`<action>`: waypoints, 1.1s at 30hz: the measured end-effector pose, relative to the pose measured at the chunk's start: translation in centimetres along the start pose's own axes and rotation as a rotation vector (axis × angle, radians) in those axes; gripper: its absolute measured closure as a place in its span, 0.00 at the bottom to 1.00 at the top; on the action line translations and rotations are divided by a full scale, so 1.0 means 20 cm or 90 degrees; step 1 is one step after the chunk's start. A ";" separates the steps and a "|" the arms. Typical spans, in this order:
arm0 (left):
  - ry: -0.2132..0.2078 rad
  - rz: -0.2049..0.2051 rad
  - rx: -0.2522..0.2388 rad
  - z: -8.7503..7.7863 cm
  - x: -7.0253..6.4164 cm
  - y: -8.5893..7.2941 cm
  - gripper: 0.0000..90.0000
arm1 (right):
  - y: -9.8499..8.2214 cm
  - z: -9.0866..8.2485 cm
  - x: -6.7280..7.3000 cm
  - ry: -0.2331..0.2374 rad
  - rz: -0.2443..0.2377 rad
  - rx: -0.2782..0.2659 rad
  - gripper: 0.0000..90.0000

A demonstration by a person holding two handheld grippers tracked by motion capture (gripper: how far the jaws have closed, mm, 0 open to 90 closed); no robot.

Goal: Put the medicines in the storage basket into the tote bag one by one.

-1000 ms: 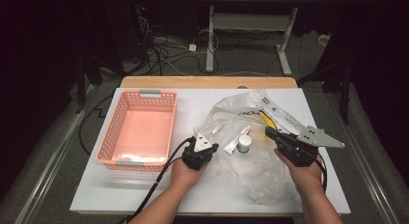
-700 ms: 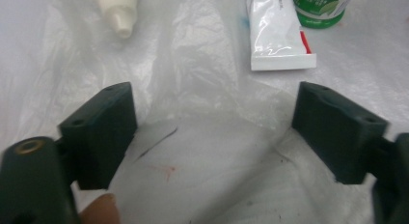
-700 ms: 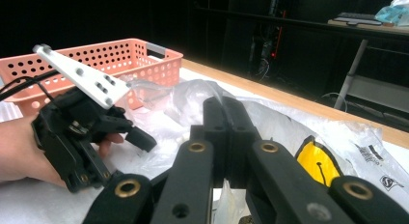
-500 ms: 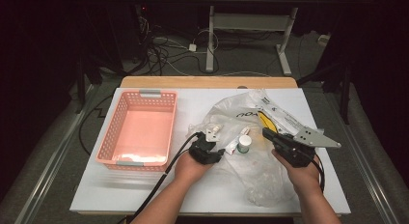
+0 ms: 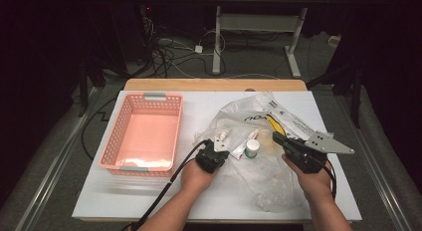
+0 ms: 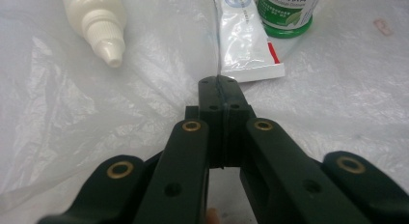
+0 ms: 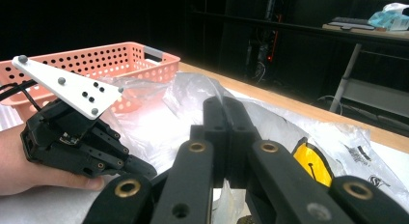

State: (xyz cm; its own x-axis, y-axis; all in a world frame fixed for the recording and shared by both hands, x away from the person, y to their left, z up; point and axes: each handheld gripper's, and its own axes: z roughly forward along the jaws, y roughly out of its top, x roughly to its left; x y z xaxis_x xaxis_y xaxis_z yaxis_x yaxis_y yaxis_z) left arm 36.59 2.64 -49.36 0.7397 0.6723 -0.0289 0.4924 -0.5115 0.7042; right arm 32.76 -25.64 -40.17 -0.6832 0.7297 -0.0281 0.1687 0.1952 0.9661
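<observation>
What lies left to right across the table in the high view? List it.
Basket → left gripper → tube → green-capped bottle → right gripper, all but the basket on or at the plastic bag.

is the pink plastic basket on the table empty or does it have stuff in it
Empty. In the high view the pink perforated plastic basket shows a bare floor, with nothing inside it.
</observation>
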 end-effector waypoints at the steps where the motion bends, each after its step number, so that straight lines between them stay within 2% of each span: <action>1: 0.001 -0.004 -0.009 -0.01 0.00 0.00 0.98 | 0.00 0.00 0.00 -0.002 -0.003 -0.002 1.00; 5: 0.001 -0.020 -0.049 -0.03 0.01 -0.02 0.98 | 0.00 -0.01 0.01 -0.004 -0.002 -0.006 1.00; 12: 0.013 -0.025 -0.111 -0.07 0.01 -0.06 0.98 | 0.01 -0.01 0.01 -0.007 0.003 -0.016 1.00; 15: 0.028 -0.043 -0.136 -0.08 0.01 -0.07 0.98 | 0.02 -0.01 0.01 -0.009 0.003 -0.021 1.00; 19: 0.035 -0.049 -0.149 -0.09 0.01 -0.07 0.98 | 0.03 0.00 0.01 -0.015 0.005 -0.025 1.00; 22: 0.038 -0.059 -0.172 -0.10 0.02 -0.07 0.98 | 0.05 0.00 0.01 -0.024 0.003 -0.029 1.00; 27: 0.039 -0.070 -0.214 -0.13 0.02 -0.05 0.98 | 0.09 0.00 -0.01 -0.041 0.002 -0.037 1.00; 33: 0.046 -0.063 -0.254 -0.18 0.01 -0.01 0.98 | 0.10 0.03 -0.04 -0.060 0.005 -0.045 1.00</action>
State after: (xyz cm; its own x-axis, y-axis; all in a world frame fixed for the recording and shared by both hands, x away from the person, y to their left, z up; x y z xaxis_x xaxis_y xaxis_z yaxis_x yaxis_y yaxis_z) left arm 34.97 4.76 -47.02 0.6563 0.7513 -0.0701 0.3328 -0.2049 0.9205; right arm 33.99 -25.40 -38.31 -0.6117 0.7900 -0.0416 0.1207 0.1452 0.9820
